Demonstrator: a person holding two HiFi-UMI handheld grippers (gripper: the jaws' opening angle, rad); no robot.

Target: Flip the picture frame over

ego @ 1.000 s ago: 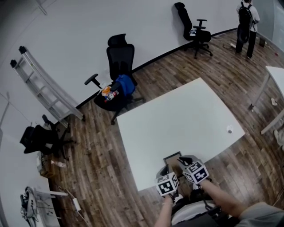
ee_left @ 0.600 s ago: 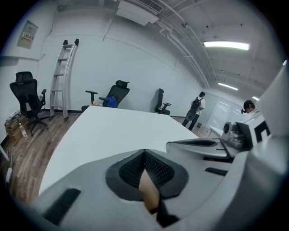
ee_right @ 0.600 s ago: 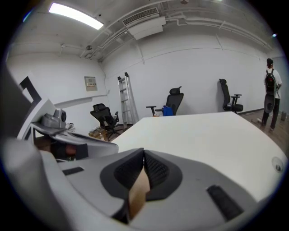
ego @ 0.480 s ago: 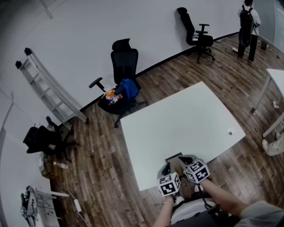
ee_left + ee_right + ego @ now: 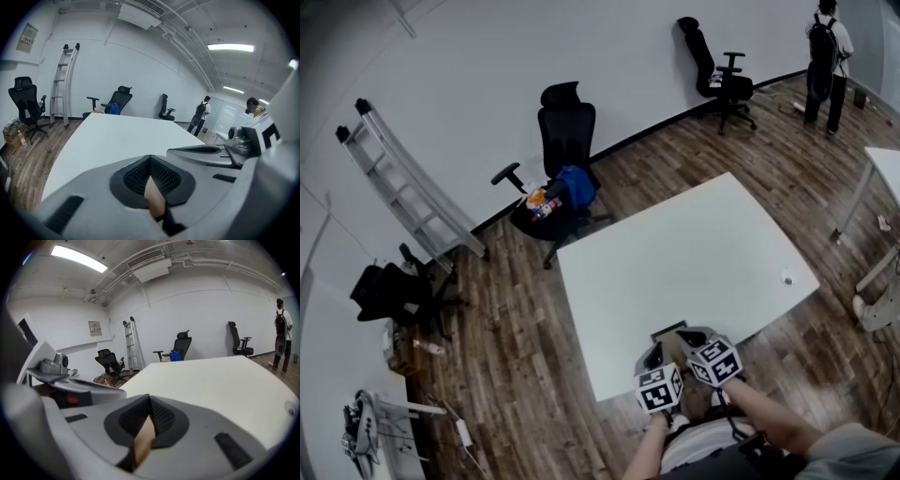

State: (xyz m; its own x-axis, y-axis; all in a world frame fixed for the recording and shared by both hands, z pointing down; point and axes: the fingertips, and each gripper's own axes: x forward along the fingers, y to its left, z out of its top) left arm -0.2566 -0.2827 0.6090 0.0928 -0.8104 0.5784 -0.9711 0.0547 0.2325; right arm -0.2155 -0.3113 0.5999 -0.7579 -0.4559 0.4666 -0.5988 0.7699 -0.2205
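left gripper (image 5: pixel 151 161): jaws pressed together, ribbed pads pinching a thin tan edge of the picture frame (image 5: pixel 668 335)
right gripper (image 5: pixel 150 405): jaws likewise clamped, same kind of tan edge caught between the pads; left gripper's body visible at the left of the right gripper view
grip layout: both grippers side by side at the frame's near side, marker cubes facing up in the head view, left cube just left of and nearer than the right one
picture frame: at the near edge of the white table (image 5: pixel 675 253), directly in front of the person; dark border on the far side, brown surface toward the grippers; cannot tell whether the far edge touches the tabletop
table: small pale object (image 5: pixel 786 277) near the right edge, well apart from the frame
surroundings: wood floor; black office chair (image 5: pixel 565 131) with a blue bag (image 5: pixel 570 183) on its seat beyond the table; ladder (image 5: pixel 403 178) leaning on the wall at left; standing person (image 5: pixel 823 56) at far right
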